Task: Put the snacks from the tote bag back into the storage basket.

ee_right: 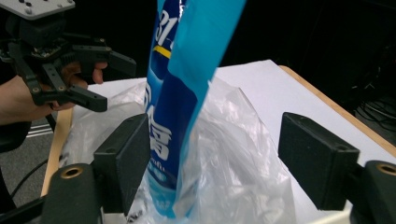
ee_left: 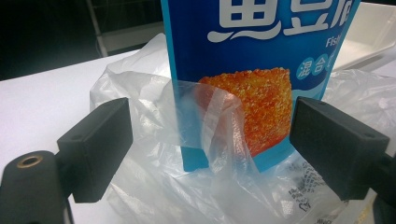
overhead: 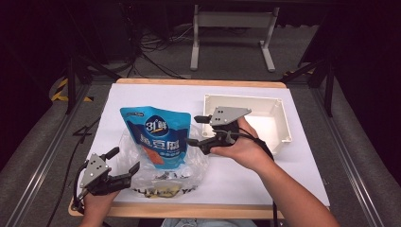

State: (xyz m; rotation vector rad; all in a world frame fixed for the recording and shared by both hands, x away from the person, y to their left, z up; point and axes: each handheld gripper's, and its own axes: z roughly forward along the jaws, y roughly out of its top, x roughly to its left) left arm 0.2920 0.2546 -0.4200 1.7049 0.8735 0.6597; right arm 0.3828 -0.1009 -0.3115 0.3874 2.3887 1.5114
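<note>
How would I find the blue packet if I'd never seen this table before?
Look at the white table, near its middle, left of the white tray. A crinkly clear plastic bag lies there, and the blue packet stands up in it. It's the bright blue thing with an orange food picture.

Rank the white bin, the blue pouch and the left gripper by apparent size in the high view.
1. White bin, largest.
2. Blue pouch, standing in the clear plastic bag.
3. Left gripper, smallest, though it sits nearest the camera.

We see our right gripper [ee_right: 212,163] with jaws spread wide around the upright blue pouch [ee_right: 180,107] standing in a clear plastic bag [ee_right: 233,158]; the left gripper [ee_right: 112,79] hovers beyond, over the white table [ee_right: 280,88].
</note>
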